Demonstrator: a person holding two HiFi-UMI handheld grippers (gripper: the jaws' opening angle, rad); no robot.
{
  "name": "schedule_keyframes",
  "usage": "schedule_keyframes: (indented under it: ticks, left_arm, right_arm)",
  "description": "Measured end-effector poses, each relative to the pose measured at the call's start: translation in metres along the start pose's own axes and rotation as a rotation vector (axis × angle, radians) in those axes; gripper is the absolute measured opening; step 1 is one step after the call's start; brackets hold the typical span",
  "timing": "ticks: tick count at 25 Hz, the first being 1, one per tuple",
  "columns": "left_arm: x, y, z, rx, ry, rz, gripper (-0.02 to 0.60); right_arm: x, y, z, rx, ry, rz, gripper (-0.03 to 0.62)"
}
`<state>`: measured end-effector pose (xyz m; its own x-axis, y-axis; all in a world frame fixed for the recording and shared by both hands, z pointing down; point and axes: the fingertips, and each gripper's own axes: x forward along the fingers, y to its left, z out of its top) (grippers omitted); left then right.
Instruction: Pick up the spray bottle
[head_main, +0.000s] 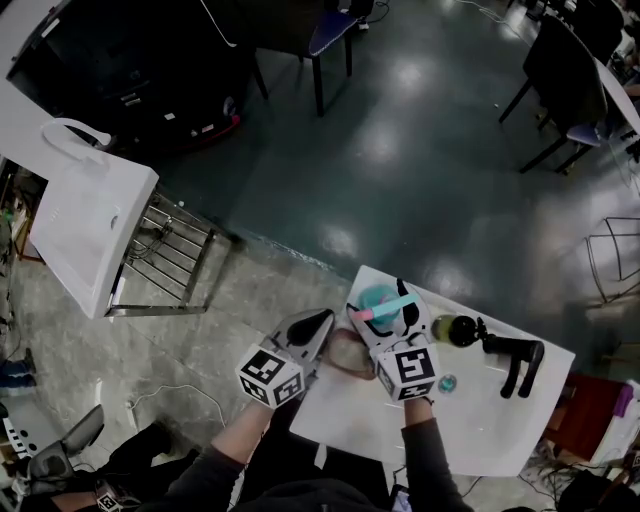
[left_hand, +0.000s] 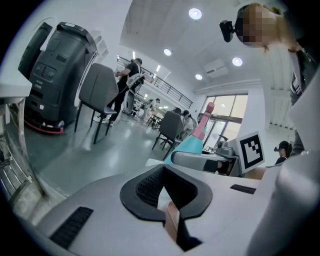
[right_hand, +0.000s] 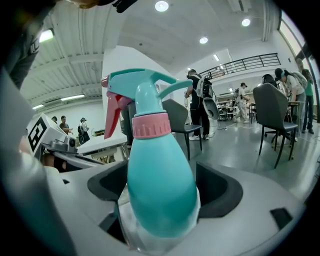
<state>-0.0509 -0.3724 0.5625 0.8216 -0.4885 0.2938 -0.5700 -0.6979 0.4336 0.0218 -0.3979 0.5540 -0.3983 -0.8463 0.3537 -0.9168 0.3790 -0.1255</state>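
The spray bottle is teal with a pink collar and a pink trigger. My right gripper is shut on its lower body and holds it upright. From the head view the spray bottle sits in the right gripper over the near left part of the white table. Just left of it, my left gripper stands at the table's left edge. In the left gripper view the left gripper is shut on a thin tan and white piece; the spray bottle shows beyond it.
On the table right of the bottle are a dark round bottle, a black handled tool and a small teal disc. A white plastic cart and a metal rack stand to the left. Chairs stand on the dark floor beyond.
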Motion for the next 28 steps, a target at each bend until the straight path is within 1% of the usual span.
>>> schedule_keyframes:
  ticks: [4, 12, 17, 22, 24, 28]
  left_arm:
    - [0.001, 0.002, -0.004, -0.007, 0.006, 0.006, 0.006]
    - [-0.001, 0.007, -0.011, -0.023, 0.019, 0.022, 0.006]
    - [-0.002, 0.010, -0.013, -0.050, 0.012, 0.027, 0.006]
    - [-0.003, 0.008, -0.012, -0.051, 0.008, 0.029, 0.006]
    - [-0.004, 0.007, -0.012, -0.050, 0.004, 0.029, 0.006]
    - [-0.007, 0.007, -0.010, -0.046, -0.003, 0.030, 0.006]
  right_arm:
    - [0.006, 0.000, 0.000, -0.006, -0.012, 0.009, 0.371]
    - [0.012, -0.003, -0.008, -0.006, 0.017, 0.015, 0.370]
    - [0.013, -0.004, -0.009, 0.005, 0.020, 0.020, 0.370]
    - [0.012, -0.002, -0.008, -0.005, 0.017, 0.033, 0.370]
    - [0.012, -0.002, -0.007, -0.022, 0.014, 0.021, 0.370]
    - [0.010, 0.000, -0.002, -0.096, -0.005, -0.004, 0.370]
